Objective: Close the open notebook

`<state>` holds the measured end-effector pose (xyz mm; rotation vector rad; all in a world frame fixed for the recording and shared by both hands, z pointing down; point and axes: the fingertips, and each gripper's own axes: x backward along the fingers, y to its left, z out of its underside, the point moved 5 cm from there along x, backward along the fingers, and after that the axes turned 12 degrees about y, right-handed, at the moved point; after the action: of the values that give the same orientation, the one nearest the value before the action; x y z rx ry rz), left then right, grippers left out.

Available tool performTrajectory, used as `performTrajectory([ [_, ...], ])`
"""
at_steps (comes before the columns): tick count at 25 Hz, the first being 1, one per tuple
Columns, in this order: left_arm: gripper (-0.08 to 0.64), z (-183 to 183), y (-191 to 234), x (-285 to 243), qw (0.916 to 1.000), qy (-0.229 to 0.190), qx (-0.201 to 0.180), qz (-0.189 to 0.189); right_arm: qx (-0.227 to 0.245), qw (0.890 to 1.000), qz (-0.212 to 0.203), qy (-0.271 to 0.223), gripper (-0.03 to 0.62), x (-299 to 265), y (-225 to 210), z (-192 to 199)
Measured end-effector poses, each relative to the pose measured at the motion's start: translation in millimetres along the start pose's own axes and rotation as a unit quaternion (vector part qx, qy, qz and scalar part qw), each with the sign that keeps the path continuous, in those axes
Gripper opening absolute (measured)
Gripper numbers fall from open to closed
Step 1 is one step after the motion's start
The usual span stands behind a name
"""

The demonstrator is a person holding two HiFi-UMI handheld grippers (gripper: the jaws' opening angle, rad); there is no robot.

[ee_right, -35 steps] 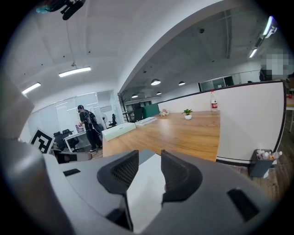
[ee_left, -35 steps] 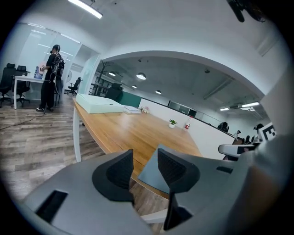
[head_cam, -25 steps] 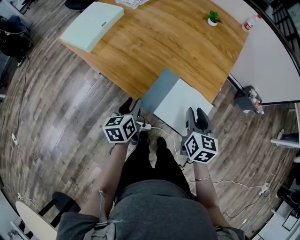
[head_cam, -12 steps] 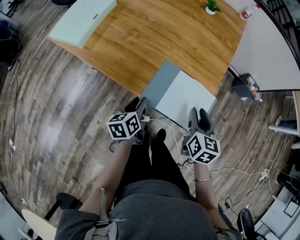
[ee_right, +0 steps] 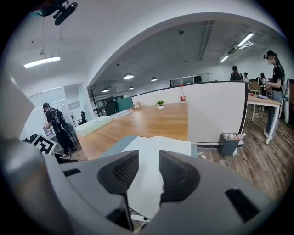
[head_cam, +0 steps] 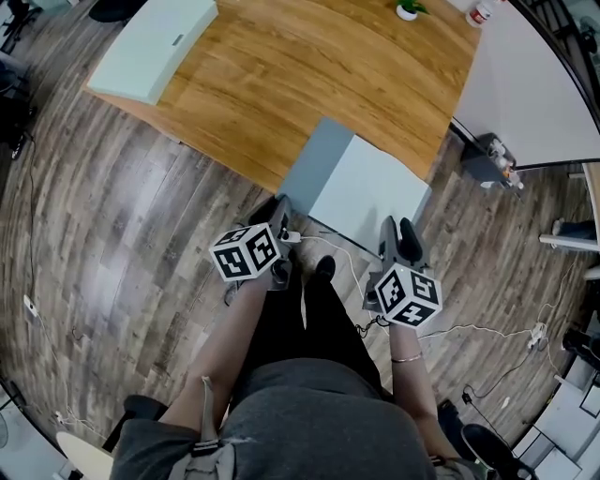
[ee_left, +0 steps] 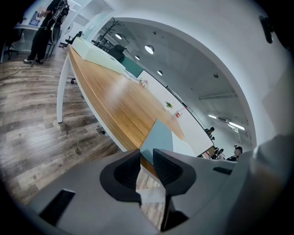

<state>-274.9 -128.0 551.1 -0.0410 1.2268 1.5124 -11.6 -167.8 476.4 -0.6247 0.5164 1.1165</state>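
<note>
The open notebook lies at the wooden table's near edge, with a grey-blue cover on the left and a white page on the right. My left gripper is at the cover's near left corner. In the left gripper view its jaws are closing, and the cover's corner shows in the narrow gap; the pads do not visibly press it. My right gripper stands open at the page's near edge, and the white page shows beyond its jaws.
On the wooden table a pale green slab lies far left; a small plant and a bottle stand at the back. A white partition and a bin are right. Cables run across the floor.
The left gripper has come down and in to the cover's near corner. The right gripper has edged a little closer to the page. The notebook has not moved.
</note>
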Motion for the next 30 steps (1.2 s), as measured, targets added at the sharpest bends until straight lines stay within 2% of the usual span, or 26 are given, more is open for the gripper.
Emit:
performTrajectory([
  [10,0.041,-2.9,-3.6,5.9,0.9997,-0.008,-0.005,-0.024,-0.017,1.0,0.001,-0.008,0.14,5.2,-7.7,3.8],
  [17,0.031,-8.9,-17.6,19.0,0.9986,-0.032,-0.03,-0.031,-0.024,1.0,0.006,-0.007,0.14,13.9,-19.0,11.7],
  [30,0.029,-16.7,-59.5,41.0,0.9919,-0.076,-0.099,-0.025,-0.026,1.0,0.002,0.007,0.14,23.0,-34.1,36.4],
])
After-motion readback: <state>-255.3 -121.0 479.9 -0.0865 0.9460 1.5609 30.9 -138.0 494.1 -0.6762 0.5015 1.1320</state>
